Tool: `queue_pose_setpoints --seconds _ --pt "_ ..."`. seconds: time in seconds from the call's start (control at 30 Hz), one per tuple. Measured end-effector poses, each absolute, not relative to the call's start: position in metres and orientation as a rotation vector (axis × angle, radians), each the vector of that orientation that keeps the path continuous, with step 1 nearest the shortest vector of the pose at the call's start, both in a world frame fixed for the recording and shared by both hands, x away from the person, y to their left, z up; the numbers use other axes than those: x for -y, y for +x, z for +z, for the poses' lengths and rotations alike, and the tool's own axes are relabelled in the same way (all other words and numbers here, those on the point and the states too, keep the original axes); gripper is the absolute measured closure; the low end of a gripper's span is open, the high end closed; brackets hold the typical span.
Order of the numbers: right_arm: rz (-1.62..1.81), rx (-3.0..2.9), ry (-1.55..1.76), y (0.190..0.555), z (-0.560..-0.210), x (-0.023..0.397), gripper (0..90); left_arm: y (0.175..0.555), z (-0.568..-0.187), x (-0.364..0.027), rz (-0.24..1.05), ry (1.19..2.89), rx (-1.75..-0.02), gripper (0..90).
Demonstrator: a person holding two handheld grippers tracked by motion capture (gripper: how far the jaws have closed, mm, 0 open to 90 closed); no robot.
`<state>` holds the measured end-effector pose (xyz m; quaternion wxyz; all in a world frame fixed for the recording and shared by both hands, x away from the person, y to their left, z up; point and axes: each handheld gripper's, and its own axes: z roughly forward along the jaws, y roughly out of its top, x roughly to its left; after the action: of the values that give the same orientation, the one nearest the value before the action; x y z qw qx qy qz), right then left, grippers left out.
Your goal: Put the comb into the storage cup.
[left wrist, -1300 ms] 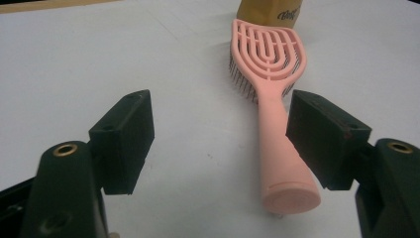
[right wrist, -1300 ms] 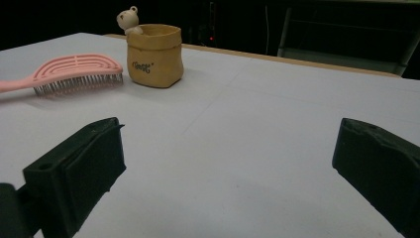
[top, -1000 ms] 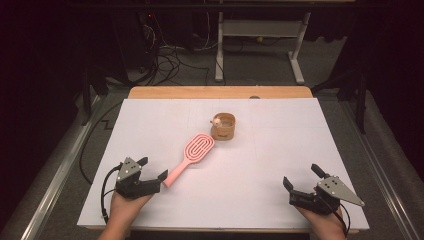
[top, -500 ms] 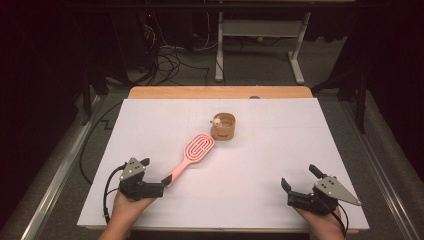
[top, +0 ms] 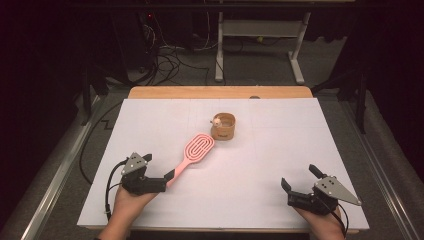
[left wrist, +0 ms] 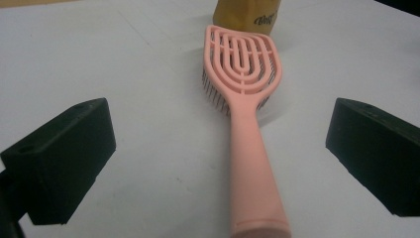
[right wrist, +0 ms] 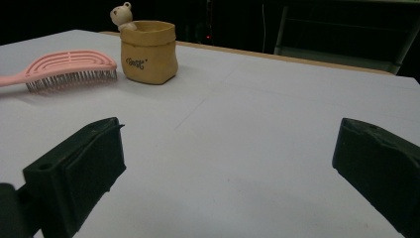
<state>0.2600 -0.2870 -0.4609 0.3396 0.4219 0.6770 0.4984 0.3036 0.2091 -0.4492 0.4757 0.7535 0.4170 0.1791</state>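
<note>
Pink hairbrush point(top: 192, 155) lies at the desk's point(top: 300, 145) centre, handle toward seven o'clock between the left gripper's point(top: 167, 176) just-spread fingers point(left wrist: 64, 158), apparently released; next, withdraw clear.

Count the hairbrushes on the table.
1. The pink hairbrush lies bristles down on the white table, its handle between the open left gripper jaws, its head near the tan pot.

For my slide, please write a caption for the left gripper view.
Open left claw straddling the handle of a pink hairbrush lying bristles-down on the white table.
</note>
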Motion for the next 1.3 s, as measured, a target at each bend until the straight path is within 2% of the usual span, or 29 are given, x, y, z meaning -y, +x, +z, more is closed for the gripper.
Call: queue_pose_setpoints --seconds 0.2,0.73,1.3 --pt "1.304 -1.76 1.098 0.261 -0.461 0.287 0.4 0.315 -0.439 -0.206 0.435 1.815 -1.015 0.0" --pt "1.305 -1.755 1.111 0.261 -0.462 0.29 0.4 0.352 -0.432 -0.173 0.399 1.913 -1.009 0.0" --pt "1.304 -1.752 1.108 0.261 -0.461 0.291 0.4 0.389 -0.428 -0.128 0.333 2.105 -1.069 0.0"
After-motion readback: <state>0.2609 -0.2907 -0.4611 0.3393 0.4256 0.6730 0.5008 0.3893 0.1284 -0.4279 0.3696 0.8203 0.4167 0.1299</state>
